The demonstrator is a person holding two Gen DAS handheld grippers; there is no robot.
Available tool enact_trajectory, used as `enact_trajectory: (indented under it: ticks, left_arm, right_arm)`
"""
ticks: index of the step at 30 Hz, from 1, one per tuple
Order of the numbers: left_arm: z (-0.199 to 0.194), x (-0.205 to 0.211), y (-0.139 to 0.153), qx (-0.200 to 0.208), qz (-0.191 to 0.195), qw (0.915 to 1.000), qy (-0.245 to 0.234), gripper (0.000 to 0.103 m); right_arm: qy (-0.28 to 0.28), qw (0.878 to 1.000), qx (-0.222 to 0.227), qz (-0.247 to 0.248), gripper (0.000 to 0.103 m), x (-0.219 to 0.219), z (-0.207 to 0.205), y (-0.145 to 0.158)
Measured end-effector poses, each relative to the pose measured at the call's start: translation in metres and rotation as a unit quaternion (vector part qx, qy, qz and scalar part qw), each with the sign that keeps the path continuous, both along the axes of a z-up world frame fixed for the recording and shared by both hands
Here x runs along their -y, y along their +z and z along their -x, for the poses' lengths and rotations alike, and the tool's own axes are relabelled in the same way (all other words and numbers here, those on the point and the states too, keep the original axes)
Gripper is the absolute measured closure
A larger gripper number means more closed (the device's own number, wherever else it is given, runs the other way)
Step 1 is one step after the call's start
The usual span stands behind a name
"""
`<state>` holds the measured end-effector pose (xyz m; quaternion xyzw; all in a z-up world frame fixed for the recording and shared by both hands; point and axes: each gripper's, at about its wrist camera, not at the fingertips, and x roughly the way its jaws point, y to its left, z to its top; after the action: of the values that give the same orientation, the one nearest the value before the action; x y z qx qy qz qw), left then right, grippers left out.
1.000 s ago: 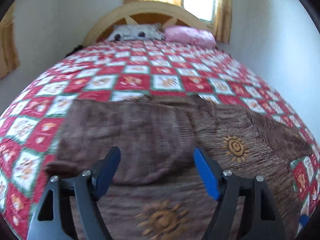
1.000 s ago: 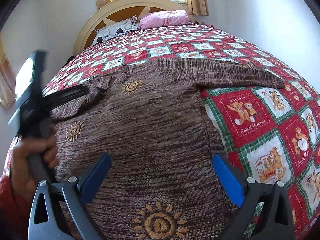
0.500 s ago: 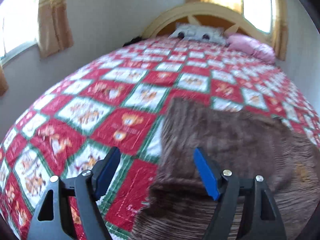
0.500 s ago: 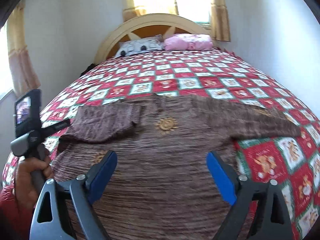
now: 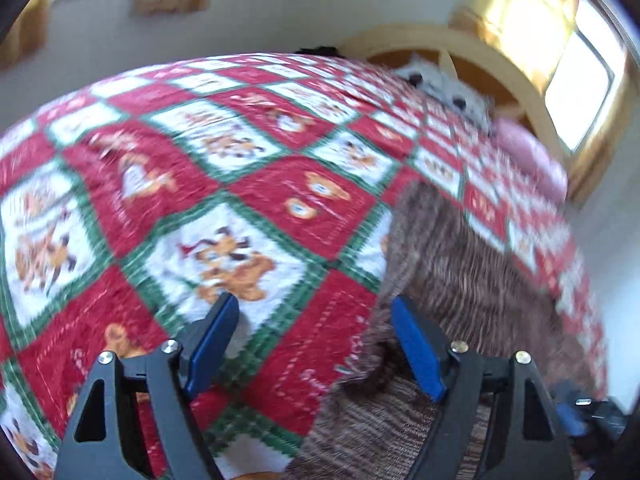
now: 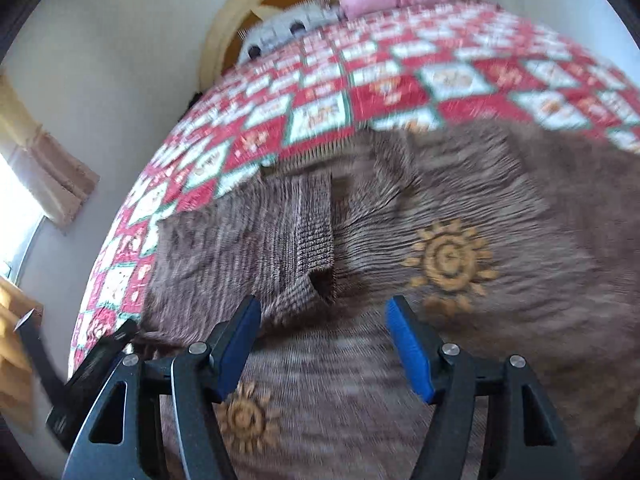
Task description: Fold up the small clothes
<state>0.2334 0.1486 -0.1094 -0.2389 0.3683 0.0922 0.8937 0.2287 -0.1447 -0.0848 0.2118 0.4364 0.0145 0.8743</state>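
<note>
- The brown ribbed knit sweater with orange sun motifs point(image 6: 460, 208) lies spread flat on the red, white and green patchwork quilt point(image 5: 224, 208) that covers the bed, its neck end toward the headboard
- One sleeve is already folded in across the body; its ribbed cuff point(image 6: 316, 220) lies on the chest with the opening facing the right gripper
- The right gripper point(image 6: 322, 344) hangs over the sweater body with its blue pads apart and nothing between them; its jaws have just been closing, and no cloth is pinched
- The left gripper point(image 5: 314, 344) has its jaws wide and empty; it straddles the sweater's outer edge point(image 5: 372, 336), one pad over bare quilt, the other over knit
- The relation that matters: the folded side edge runs away from the left gripper toward the headboard, so that hand looks nearer to this side, while the right gripper is nearer the cuff, just ahead of its pads
- Both views are blurred, so whether any pad touches the fabric cannot be told
</note>
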Motion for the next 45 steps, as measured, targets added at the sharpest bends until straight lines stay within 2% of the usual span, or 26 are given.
enact_trajectory:
  ticks: [1,4,6,7,9,11,13,18,22,25,27,29,31,33,34,35,37,38,39,40,41,42,45]
  left_arm:
    - [0.003,-0.002,0.0,0.005,0.007,1.0,0.002,0.022]
    - [0.006,-0.005,0.0,0.011,0.009,0.9998,0.016,0.022]
    - [0.003,-0.005,0.0,0.008,0.01,0.9998,0.017,0.022]
    - [0.004,-0.006,0.0,0.008,0.011,0.9998,0.017,0.022]
    - [0.005,-0.009,0.0,0.016,0.023,0.9995,0.018,0.022]
    - [0.006,-0.012,-0.001,0.021,0.034,0.999,0.021,0.022]
    - [0.004,-0.009,-0.001,0.013,0.02,0.9995,0.019,0.022]
    - [-0.005,0.001,-0.001,-0.009,-0.018,0.9997,0.013,0.019]
    - [-0.004,0.0,-0.001,-0.008,-0.018,0.9997,0.012,0.019]
    - [-0.003,-0.001,0.001,-0.003,-0.017,0.9998,0.012,0.019]
    - [-0.001,0.0,0.001,0.003,-0.014,0.9998,0.011,0.019]
    - [-0.001,0.002,0.001,0.002,-0.016,0.9998,0.008,0.019]
    - [-0.002,0.005,0.002,-0.002,-0.025,0.9997,0.007,0.019]
    - [-0.003,0.009,0.003,-0.003,-0.033,0.9995,0.002,0.019]
    - [-0.004,0.01,0.003,-0.004,-0.035,0.9994,0.0,0.019]
    - [-0.004,0.01,0.003,-0.005,-0.038,0.9993,-0.001,0.019]
    - [-0.005,0.011,0.003,-0.004,-0.038,0.9993,-0.001,0.019]
    - [-0.005,0.011,0.003,-0.004,-0.037,0.9993,0.0,0.019]
    - [-0.005,0.01,0.003,-0.005,-0.037,0.9993,0.001,0.019]
    - [-0.006,0.01,0.003,-0.006,-0.036,0.9993,0.001,0.019]
    - [-0.006,0.009,0.002,-0.006,-0.035,0.9994,0.002,0.018]
    - [-0.006,0.009,0.002,-0.005,-0.034,0.9994,0.002,0.018]
    - [-0.007,0.009,0.002,-0.006,-0.034,0.9994,0.002,0.018]
  right_arm:
    - [0.002,1.0,-0.006,0.001,0.036,-0.003,-0.007,-0.005]
    - [0.01,0.998,-0.001,0.06,0.037,-0.021,-0.018,-0.003]
    - [0.028,0.995,-0.003,0.097,0.063,-0.03,-0.021,-0.003]
    - [0.046,0.992,-0.01,0.114,0.088,-0.036,-0.023,-0.006]
    - [0.056,0.99,-0.005,0.128,0.088,-0.037,-0.02,-0.008]
    - [0.05,0.985,0.001,0.163,0.088,-0.038,-0.015,-0.006]
    - [0.037,0.981,0.004,0.191,0.088,-0.039,-0.011,-0.009]
    - [0.029,0.978,0.009,0.208,0.089,-0.04,-0.004,-0.01]
    - [0.027,0.984,0.013,0.174,0.089,-0.029,0.006,-0.007]
    - [0.022,0.994,0.039,0.1,0.088,-0.01,0.016,0.003]
    - [0.007,0.996,0.062,0.068,0.074,0.003,0.015,0.017]
    - [-0.005,0.995,0.087,0.053,0.013,0.013,0.003,0.032]
    - [-0.006,0.993,0.104,0.061,0.011,0.013,-0.015,0.038]
    - [0.008,0.992,0.092,0.084,0.011,0.006,-0.04,0.036]
    - [0.02,0.991,0.074,0.106,0.022,-0.001,-0.059,0.029]
    - [0.027,0.99,0.066,0.117,0.039,-0.006,-0.067,0.025]
    - [0.051,0.986,0.03,0.153,0.051,-0.02,-0.092,0.007]
    - [0.056,0.984,0.008,0.171,0.051,-0.026,-0.102,-0.004]
    - [0.058,0.982,0.009,0.179,0.052,-0.028,-0.104,-0.008]
    - [0.06,0.98,0.02,0.191,0.065,-0.033,-0.104,-0.005]
    - [0.066,0.98,0.021,0.187,0.09,-0.033,-0.101,-0.006]
    - [0.074,0.981,0.025,0.177,0.092,-0.034,-0.1,-0.004]
    - [0.061,0.969,0.055,0.231,0.093,-0.043,-0.086,0.003]
